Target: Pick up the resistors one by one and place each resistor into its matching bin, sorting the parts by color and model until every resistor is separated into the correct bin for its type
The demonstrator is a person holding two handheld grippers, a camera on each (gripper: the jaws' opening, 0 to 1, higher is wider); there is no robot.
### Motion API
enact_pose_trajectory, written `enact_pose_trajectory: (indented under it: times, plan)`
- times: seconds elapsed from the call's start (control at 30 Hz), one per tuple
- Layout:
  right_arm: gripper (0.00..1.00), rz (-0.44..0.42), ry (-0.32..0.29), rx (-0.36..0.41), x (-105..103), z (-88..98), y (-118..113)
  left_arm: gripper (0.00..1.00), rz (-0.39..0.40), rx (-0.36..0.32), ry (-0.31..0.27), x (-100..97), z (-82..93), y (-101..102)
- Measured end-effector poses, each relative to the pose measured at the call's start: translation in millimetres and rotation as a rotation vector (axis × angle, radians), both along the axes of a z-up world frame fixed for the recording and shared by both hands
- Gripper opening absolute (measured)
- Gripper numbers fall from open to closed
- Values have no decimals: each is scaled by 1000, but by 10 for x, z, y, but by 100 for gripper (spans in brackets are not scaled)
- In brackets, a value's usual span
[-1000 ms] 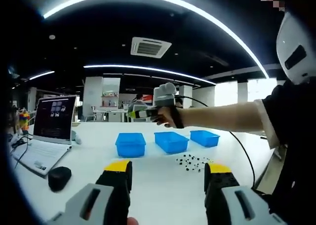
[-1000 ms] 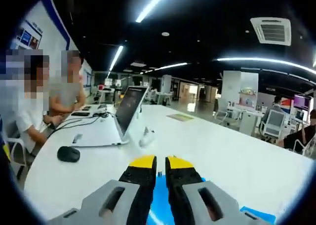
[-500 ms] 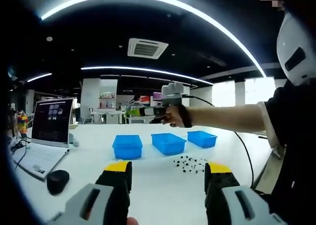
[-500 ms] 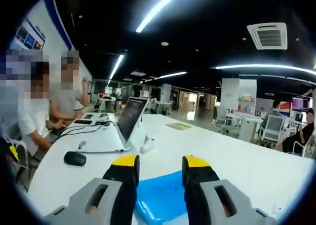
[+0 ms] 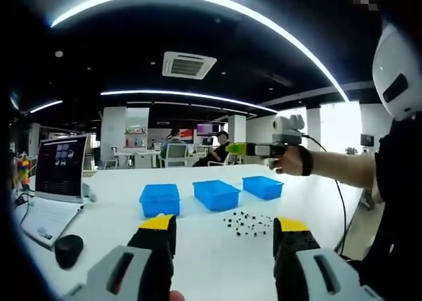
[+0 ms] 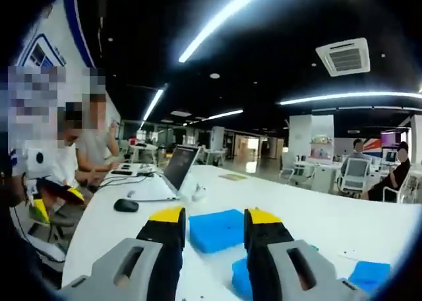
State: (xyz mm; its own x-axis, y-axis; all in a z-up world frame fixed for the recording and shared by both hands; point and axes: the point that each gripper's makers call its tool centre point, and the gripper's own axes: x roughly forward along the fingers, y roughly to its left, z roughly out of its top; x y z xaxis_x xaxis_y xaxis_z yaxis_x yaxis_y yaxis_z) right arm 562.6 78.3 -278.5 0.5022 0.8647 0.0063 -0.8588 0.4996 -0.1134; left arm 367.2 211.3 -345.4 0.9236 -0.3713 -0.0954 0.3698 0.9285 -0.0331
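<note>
In the left gripper view, the left gripper (image 5: 223, 228) hangs low over the white table (image 5: 105, 218), jaws wide apart with nothing between them. Ahead of it lie the resistors (image 5: 246, 223), a loose scatter of small dark parts on the bare tabletop, near the bins and not yet sorted. Behind them stand three blue bins in a row: left bin (image 5: 159, 200), middle bin (image 5: 216, 194), far bin (image 5: 262, 187). They sit side by side, probably so each can take one type. The right gripper (image 5: 232, 149) is held out in the air above the bins, in a hand (image 5: 287, 161); whether its tips are apart cannot be told from here. A laptop (image 5: 59, 175) and mouse (image 5: 66, 249) sit off to the left, clear of the work.

In the right gripper view, the right gripper (image 6: 213, 216) shows its jaws parted and empty, raised above the bins (image 6: 215, 230). It looks ready to go down for a resistor. People sit at the table's far end.
</note>
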Motion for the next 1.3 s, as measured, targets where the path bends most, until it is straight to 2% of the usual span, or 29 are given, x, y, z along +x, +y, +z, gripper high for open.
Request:
enact_pose_trajectory:
  times: [0.1, 0.27, 0.43, 0.6, 0.77, 1.0, 1.23, 1.27, 1.3]
  plan:
    - [37, -24, -20, 5, -254, -22, -367, 60, -12, 2, 2, 22, -8, -32]
    - [37, -77, -29, 30, -580, -98, -823, 60, -22, 7, 3, 46, -10, -47]
    - [37, -171, -22, 39, -957, -248, -1321, 60, -24, 20, 13, 68, -33, -34]
    - [38, -259, 1, 53, -1224, -368, -1629, 61, -16, 23, 15, 56, -30, -16]
    - [38, -287, 15, 58, -1356, -409, -1741, 61, -7, 28, 30, 62, -68, -8]
    - [38, -273, 30, 34, -1277, -434, -1707, 61, -10, 27, 27, 68, -64, -37]
    - [38, -203, 25, -51, -1162, -447, -1508, 61, -14, 23, 21, 58, -61, -24]
    - [37, -191, 33, -86, -1145, -479, -1466, 61, -17, 23, 20, 59, -65, -23]
    - [31, -188, 57, -150, -1128, -543, -1441, 60, -18, 22, 20, 59, -69, -22]
